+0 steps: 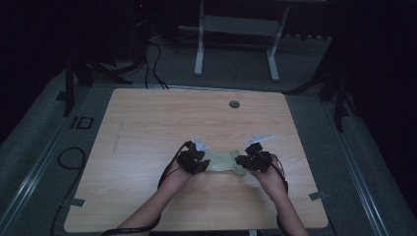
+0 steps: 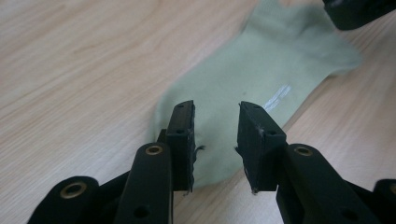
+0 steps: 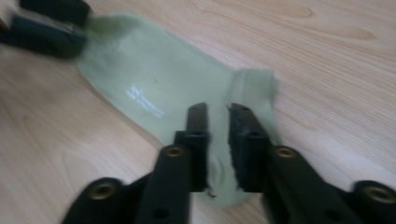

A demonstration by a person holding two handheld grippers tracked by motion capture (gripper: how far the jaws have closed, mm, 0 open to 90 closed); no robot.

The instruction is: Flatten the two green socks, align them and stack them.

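Pale green sock (image 2: 261, 70) lies limp and light on bench (image 1: 147, 123); my left claw (image 2: 215, 140) gapes and right claw (image 3: 217, 144) stands narrowly apart over opposite ends, gripping nothing

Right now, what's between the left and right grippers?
The pale green sock lying flat on the table spans the gap between left gripper and right gripper, clearest in the high view.

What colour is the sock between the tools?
Pale green sock with a small white mark; clearest in the left gripper view.

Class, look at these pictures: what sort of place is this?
Probably a dim recording lab, not a home: a bare wooden table, cables on the floor, and a metal stand behind.
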